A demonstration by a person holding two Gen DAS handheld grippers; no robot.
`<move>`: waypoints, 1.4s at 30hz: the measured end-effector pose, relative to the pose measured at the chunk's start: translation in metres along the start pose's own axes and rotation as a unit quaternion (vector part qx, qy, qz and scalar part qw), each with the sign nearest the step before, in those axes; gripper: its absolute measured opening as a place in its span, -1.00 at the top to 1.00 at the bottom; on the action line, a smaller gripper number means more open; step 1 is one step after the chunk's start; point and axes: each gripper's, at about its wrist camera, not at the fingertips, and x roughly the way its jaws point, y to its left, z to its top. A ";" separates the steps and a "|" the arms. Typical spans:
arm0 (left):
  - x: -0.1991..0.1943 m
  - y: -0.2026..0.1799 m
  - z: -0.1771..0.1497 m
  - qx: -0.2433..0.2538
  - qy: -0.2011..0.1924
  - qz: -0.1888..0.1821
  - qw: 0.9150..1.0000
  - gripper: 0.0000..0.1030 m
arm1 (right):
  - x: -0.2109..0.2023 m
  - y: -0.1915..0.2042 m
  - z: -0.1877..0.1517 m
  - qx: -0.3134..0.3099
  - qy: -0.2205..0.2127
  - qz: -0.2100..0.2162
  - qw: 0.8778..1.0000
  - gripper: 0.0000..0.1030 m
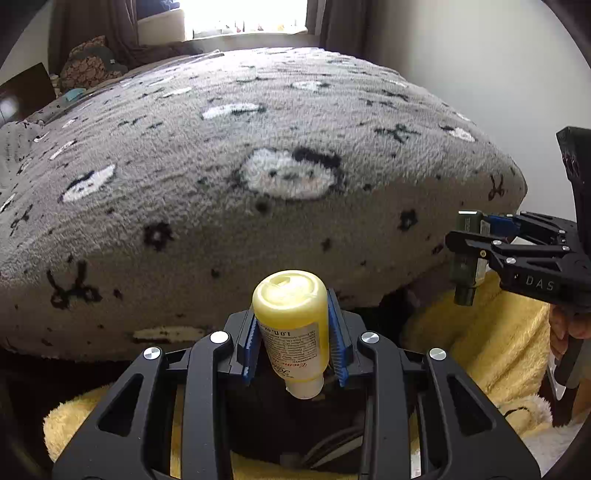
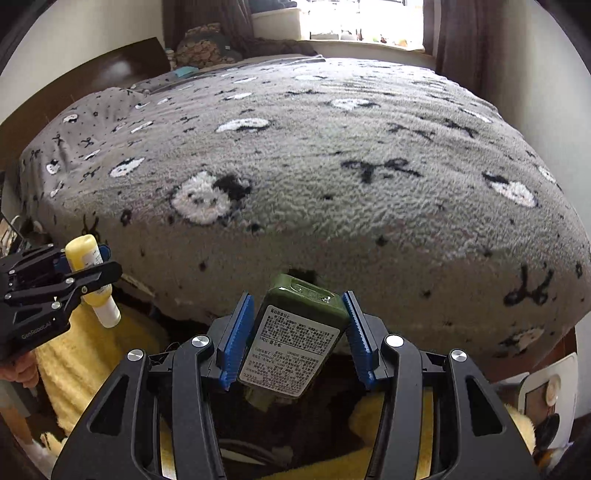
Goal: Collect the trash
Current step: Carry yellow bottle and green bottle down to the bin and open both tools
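Holding two bottles, we have one in each of our tongs. Our left tongs (image 1: pixel 295 339) are squeezed nearly tight on a yellow bottle (image 1: pixel 291 325), with a blue pad (image 1: pixel 338 350) pressing on each side. The cap end points back toward us.

Our right tongs (image 2: pixel 295 339) are about half spread and pinch a green bottle (image 2: pixel 295 339). It is fatter and sits a bit crooked, and its white label (image 2: pixel 291 354) faces up.

Both bottles hang just in front of the bed (image 1: pixel 258 184), near its close edge. A gray fuzzy blanket (image 2: pixel 332 184) with little white animals covers the bed. Something yellow and fluffy (image 1: pixel 498 332) lies below the bed's edge, under both tongs.

Behind the bed is a bright window (image 1: pixel 247 14) with dark curtains (image 2: pixel 454 33). A brown stuffed thing (image 1: pixel 88 62) sits at the bed's far left corner.

We count two tongs, two bottles and one bed.
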 end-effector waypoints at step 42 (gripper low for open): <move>0.138 0.019 -0.072 -0.040 0.206 -0.041 0.977 -0.49 | 0.119 0.006 -0.052 0.050 0.165 0.005 0.985 -0.59</move>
